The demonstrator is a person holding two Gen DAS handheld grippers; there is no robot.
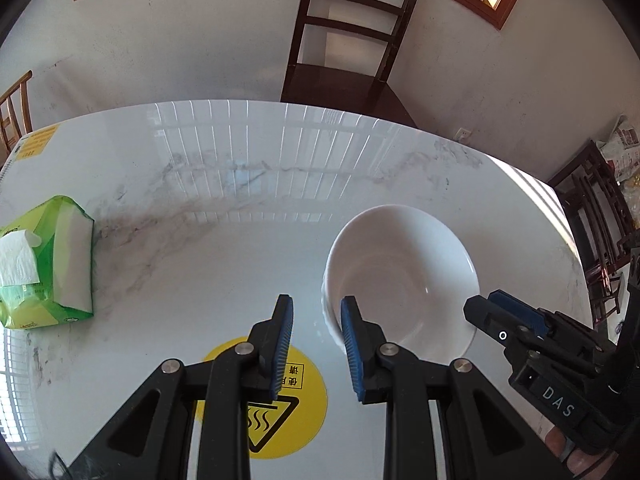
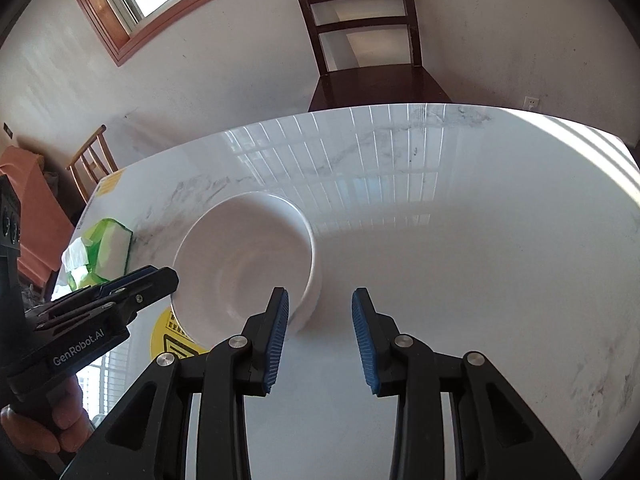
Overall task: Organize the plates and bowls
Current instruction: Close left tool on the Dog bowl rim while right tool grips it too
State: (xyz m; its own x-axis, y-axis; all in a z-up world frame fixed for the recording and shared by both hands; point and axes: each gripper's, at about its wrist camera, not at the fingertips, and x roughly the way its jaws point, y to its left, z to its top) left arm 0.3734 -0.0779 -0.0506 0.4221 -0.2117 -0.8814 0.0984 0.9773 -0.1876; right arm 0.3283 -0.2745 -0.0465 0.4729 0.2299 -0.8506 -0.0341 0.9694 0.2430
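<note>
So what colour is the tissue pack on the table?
Green, with white tissue poking out; the tissue pack shows best in the left wrist view.

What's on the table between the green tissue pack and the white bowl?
Nothing: in the left wrist view, bare marble tabletop separates the tissue pack from the bowl.

Bowl [image 1: 400, 276] near rim hidden behind left gripper [image 1: 316, 312]; tissue pack [image 1: 44, 264] cut off at edge.

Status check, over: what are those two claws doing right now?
Both claws open, empty: left claw, right claw. White bowl on the table, between them. Nothing in the way.
</note>
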